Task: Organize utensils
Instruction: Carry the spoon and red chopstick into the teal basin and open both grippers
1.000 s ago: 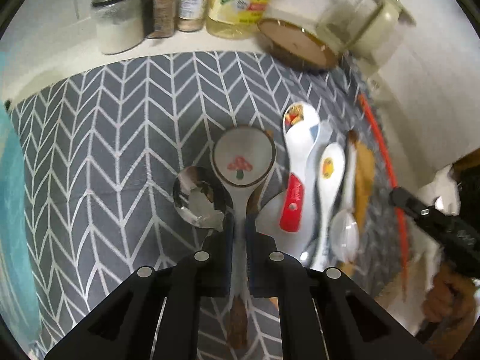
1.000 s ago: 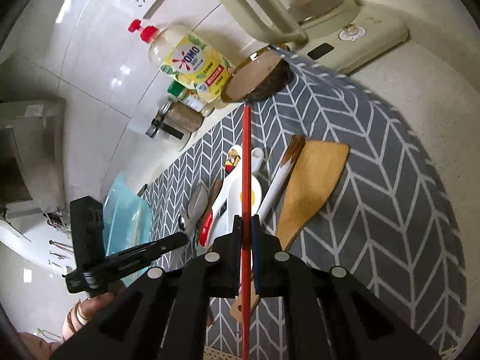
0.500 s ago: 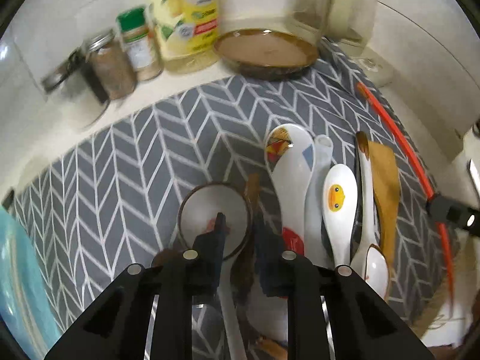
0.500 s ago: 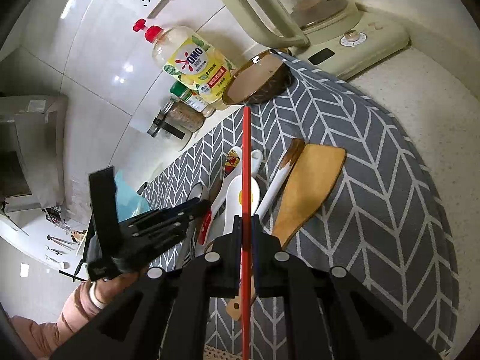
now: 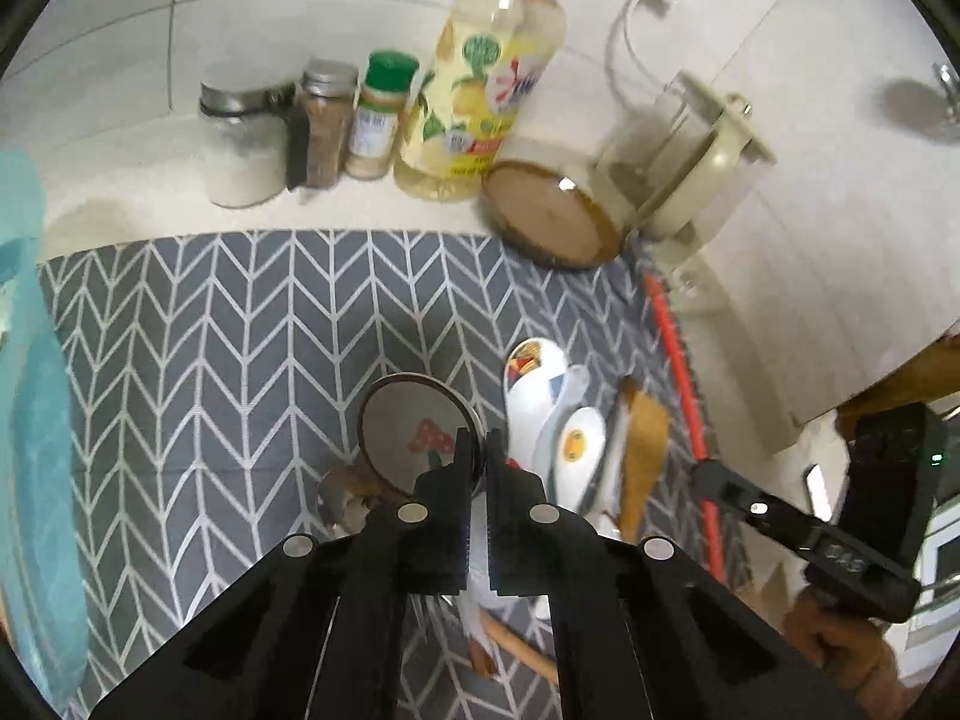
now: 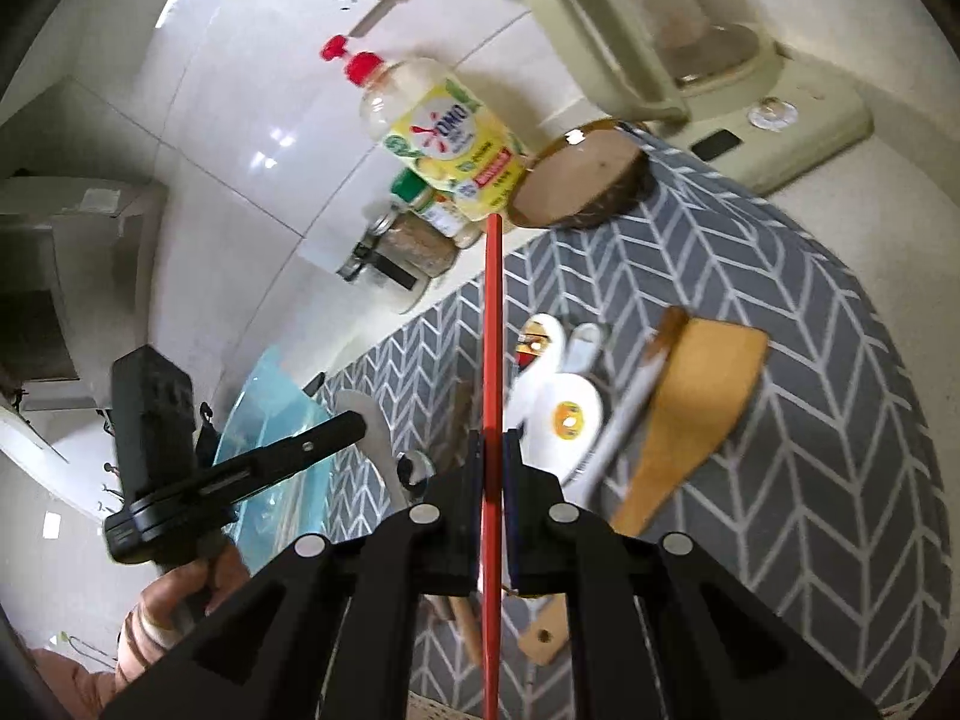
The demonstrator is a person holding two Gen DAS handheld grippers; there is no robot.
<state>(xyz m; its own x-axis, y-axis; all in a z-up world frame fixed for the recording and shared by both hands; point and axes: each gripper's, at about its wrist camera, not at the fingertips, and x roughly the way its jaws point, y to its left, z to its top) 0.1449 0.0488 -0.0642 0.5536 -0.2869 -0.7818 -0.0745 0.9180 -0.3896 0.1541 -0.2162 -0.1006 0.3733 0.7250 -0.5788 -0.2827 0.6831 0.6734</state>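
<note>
My left gripper [image 5: 477,450] is shut on the handle of a white mushroom-print spoon [image 5: 414,429] and holds it above the grey chevron mat [image 5: 210,348]. My right gripper [image 6: 493,444] is shut on a long red chopstick [image 6: 493,312], held above the mat; it also shows in the left wrist view [image 5: 678,360]. On the mat lie white ceramic spoons [image 5: 534,378], a duck-print spoon [image 6: 570,414], a wooden spatula [image 6: 696,402] and a metal spoon [image 5: 342,501].
A brown bowl [image 5: 549,219], a yellow soap bottle [image 5: 480,102], spice jars [image 5: 324,120] and a cream kettle [image 6: 678,42] stand at the back. A teal tray [image 5: 30,420] is at the left edge.
My left gripper has lifted the mushroom spoon off the mat and tilted up toward the back wall. My right gripper keeps the red chopstick, shifted slightly.
</note>
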